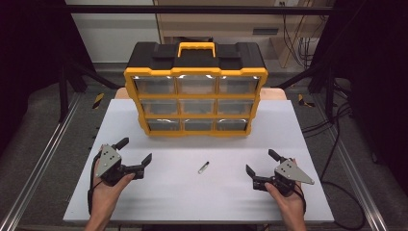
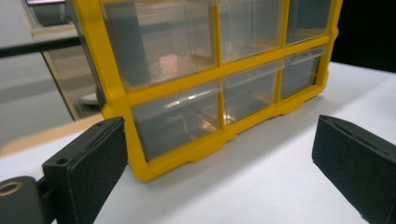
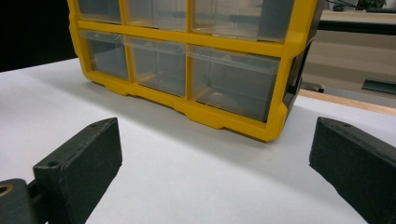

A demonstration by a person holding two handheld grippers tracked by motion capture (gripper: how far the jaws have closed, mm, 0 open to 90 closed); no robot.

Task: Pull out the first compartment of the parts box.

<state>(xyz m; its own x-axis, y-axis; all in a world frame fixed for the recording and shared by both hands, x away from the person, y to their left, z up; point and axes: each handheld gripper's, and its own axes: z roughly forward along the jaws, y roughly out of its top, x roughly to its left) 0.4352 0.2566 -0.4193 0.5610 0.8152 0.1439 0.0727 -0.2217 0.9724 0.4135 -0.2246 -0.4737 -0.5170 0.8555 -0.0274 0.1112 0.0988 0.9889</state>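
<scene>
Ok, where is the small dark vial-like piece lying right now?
High view: the small dark vial-like piece lies on the white tabletop, between both grippers, before the yellow drawer organizer.

High overhead view; both low gripper views facing organizer, seemingly near.

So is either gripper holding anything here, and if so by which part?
Nothing is held. The left gripper and right gripper both stand open over the table, apart from the small vial between them.

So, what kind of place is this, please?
Probably a lab or workshop set up for recording: a white table framed by metal rails, loose cables on the floor, and a yellow drawer organizer as test object.
</scene>
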